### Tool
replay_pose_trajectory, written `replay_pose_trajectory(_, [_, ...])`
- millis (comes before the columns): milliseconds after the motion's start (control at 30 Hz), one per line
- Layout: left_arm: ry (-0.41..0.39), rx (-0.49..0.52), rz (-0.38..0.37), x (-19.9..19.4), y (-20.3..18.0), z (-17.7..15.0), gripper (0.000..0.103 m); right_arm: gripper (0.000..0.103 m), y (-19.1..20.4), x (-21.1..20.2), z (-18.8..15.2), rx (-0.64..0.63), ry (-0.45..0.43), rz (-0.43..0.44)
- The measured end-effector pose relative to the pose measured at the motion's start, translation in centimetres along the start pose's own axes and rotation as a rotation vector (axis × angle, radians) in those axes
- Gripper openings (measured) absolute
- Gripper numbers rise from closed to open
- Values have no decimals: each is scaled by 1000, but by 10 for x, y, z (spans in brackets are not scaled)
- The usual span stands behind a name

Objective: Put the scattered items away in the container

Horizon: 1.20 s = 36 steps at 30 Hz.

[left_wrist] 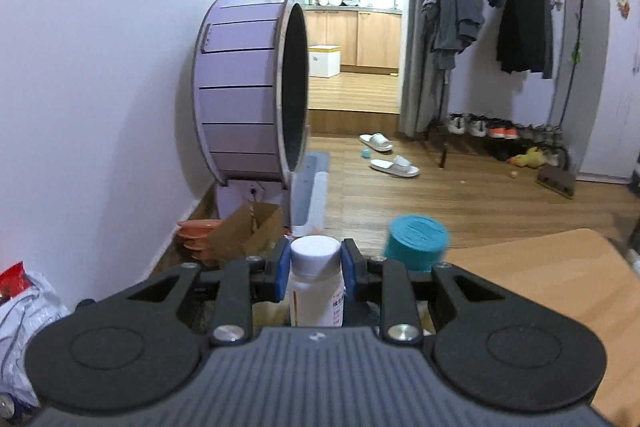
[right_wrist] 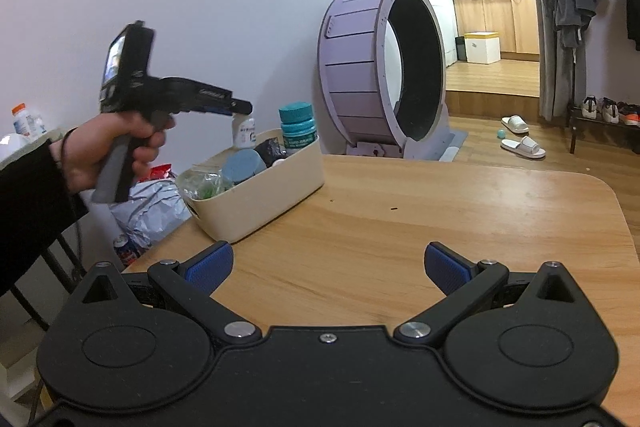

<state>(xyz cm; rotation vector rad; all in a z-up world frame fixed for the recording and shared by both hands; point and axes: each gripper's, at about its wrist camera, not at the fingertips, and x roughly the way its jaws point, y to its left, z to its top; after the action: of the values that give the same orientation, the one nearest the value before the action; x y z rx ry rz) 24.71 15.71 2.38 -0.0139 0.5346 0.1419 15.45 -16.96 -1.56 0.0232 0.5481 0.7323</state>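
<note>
My left gripper (left_wrist: 316, 267) is shut on a white pill bottle (left_wrist: 316, 287) with a white cap, held upright between the blue pads. In the right wrist view that left gripper (right_wrist: 242, 107) hangs over the cream container (right_wrist: 260, 195) with the white bottle (right_wrist: 244, 131) under its tip. The container holds a teal-capped bottle (right_wrist: 297, 129), a blue-grey round lid, a dark item and a clear crumpled bag. The teal bottle (left_wrist: 416, 241) shows blurred just right of my left fingers. My right gripper (right_wrist: 328, 265) stands open above the bare wooden table (right_wrist: 440, 219), nothing between its pads.
A large purple wheel (right_wrist: 376, 71) stands on the floor behind the table. Plastic bags (right_wrist: 148, 207) and a can lie left of the table edge. Slippers (right_wrist: 522, 147), a clothes rack and shoes stand farther back on the right. A cardboard box (left_wrist: 248, 231) sits on the floor.
</note>
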Motion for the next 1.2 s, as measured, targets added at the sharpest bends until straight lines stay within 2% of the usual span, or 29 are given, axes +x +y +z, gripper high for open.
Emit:
replay_pose_trajectory(100, [27,10,29,7,4,-2,26,103,-1,4,-1,2,14,-11])
replay_pose_trajectory(267, [31,38,37,-4,9,-12,27,103,-1,10,0,8,23,-8])
replay_pose_trajectory(400, [85,48,62,-6,11,-19,31,103,5,14,1,-1,24,14])
replay_pose_trajectory(500, [83,21,49,-22,12,-22,34,103,12,14,3,-9,19,33])
replay_pose_trajectory(633, [80,14,-1,-45,6,-29,46,103,18,12,5,-17,18,33])
replay_pose_trajectory(900, [81,-5,-107,-97,-11,-52,50,103,34,4,11,-18,-20,19])
replay_pose_trajectory(1000, [78,-19,-142,-116,-17,-60,55,103,41,2,13,-27,-28,11])
replay_pose_trajectory(1200, [84,-15,-156,-140,-28,-74,67,103,49,-1,14,-33,-33,-7])
